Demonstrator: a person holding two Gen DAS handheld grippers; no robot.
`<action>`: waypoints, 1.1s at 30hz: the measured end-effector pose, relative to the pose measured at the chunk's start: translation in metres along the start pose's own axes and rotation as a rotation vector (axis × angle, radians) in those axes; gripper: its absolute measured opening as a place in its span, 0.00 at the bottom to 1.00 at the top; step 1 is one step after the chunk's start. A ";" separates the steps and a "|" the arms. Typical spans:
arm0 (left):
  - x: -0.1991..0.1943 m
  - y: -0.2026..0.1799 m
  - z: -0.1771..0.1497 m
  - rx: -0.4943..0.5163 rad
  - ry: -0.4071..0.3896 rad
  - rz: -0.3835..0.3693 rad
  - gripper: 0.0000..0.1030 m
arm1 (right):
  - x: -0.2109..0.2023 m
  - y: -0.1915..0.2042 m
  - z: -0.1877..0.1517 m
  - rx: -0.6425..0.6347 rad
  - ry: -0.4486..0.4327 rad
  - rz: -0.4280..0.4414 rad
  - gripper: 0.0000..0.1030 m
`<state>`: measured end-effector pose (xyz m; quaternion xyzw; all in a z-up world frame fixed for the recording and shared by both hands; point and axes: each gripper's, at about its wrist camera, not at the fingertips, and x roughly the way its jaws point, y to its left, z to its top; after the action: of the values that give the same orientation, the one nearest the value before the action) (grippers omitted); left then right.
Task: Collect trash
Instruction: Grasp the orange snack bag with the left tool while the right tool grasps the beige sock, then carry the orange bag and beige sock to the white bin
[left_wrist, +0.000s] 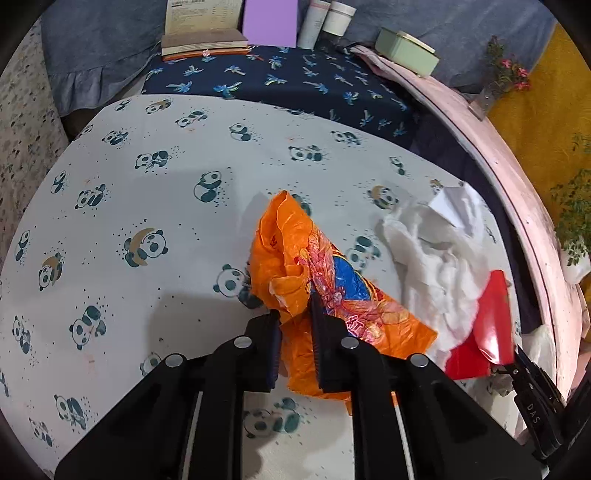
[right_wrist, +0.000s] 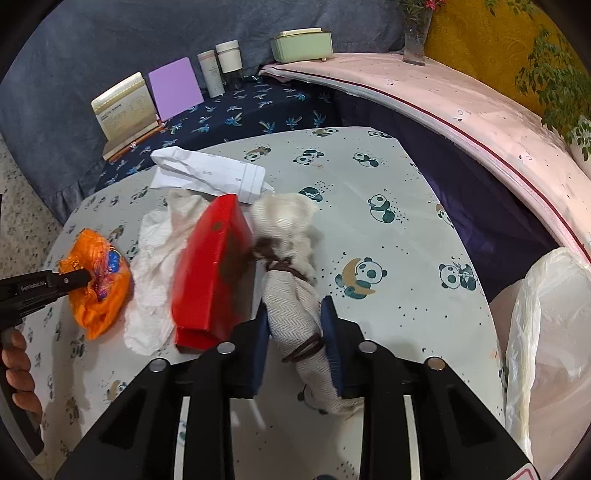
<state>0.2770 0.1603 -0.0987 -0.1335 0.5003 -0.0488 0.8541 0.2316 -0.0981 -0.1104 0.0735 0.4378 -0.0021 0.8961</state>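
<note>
An orange plastic bag (left_wrist: 314, 280) lies crumpled on the panda-print table (left_wrist: 147, 192). My left gripper (left_wrist: 295, 321) is shut on its near edge. The bag also shows in the right wrist view (right_wrist: 96, 284), with the left gripper (right_wrist: 79, 277) on it. My right gripper (right_wrist: 295, 325) is shut on a beige cloth bundle (right_wrist: 291, 295) tied with brown cord. A red box (right_wrist: 210, 273) stands beside it, tilted. White tissue (right_wrist: 151, 258) and crumpled white paper (right_wrist: 210, 173) lie behind. The red box (left_wrist: 487, 325) and tissue (left_wrist: 436, 258) also show in the left wrist view, with the right gripper's tip (left_wrist: 532, 391) at the edge.
A white-lined bin (right_wrist: 546, 332) stands off the table's right edge. A lower table with a blue palm-print cloth (right_wrist: 236, 114) holds a book (right_wrist: 125, 110), a purple card (right_wrist: 175, 88), two tubes (right_wrist: 221, 66) and a green box (right_wrist: 301, 44). A pink ledge (right_wrist: 461, 99) curves at the right.
</note>
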 end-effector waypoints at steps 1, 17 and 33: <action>-0.004 -0.003 -0.001 0.004 -0.005 -0.007 0.13 | -0.006 0.000 -0.001 0.004 -0.009 0.006 0.20; -0.080 -0.077 -0.036 0.155 -0.083 -0.109 0.13 | -0.095 -0.025 -0.019 0.076 -0.147 0.026 0.15; -0.108 -0.187 -0.086 0.363 -0.083 -0.202 0.13 | -0.167 -0.097 -0.055 0.191 -0.246 -0.035 0.15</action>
<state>0.1583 -0.0114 0.0035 -0.0290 0.4318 -0.2179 0.8748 0.0789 -0.1973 -0.0257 0.1498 0.3239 -0.0684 0.9316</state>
